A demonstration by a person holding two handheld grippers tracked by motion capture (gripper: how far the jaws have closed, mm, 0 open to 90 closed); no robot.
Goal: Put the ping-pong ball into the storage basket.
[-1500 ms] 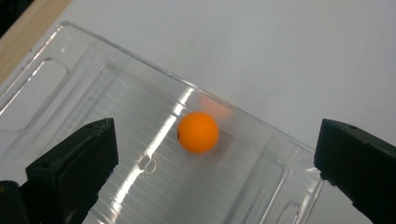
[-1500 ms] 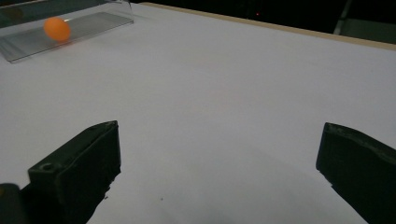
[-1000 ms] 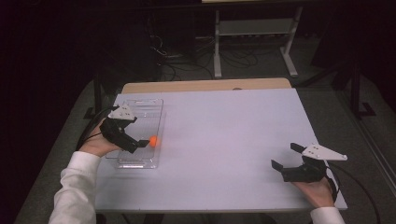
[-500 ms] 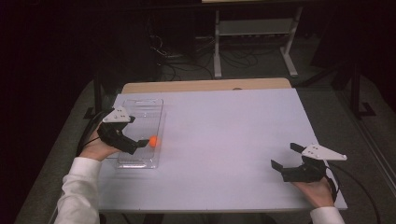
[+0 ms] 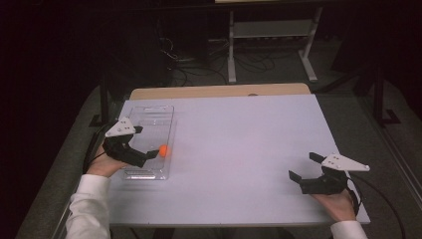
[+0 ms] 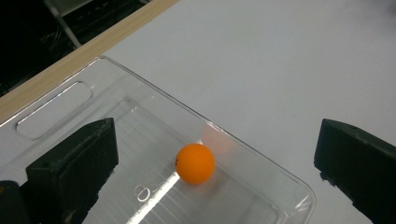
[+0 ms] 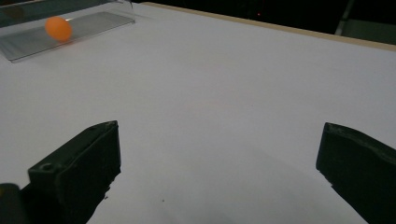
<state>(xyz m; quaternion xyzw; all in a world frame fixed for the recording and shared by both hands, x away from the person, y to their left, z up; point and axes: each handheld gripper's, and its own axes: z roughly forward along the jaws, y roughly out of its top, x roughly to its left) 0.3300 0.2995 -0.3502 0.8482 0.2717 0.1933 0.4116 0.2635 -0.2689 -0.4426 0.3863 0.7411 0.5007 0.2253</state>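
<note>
While my left tongs (image 6: 215, 177) gape empty over the ball (image 6: 195, 164) in the tray (image 6: 261, 161), my right tongs (image 5: 304, 175) idle open, empty, on the counter (image 5: 239, 144).

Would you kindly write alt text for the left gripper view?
An orange ball lies inside a clear plastic tray on a white table, between the left gripper's two open black jaws. A wooden edge borders the table's far side.

The counter (image 5: 239, 144) had a white top with a wooden strip along its far edge. A clear plastic tray (image 5: 161, 114) lay near its left edge.
</note>
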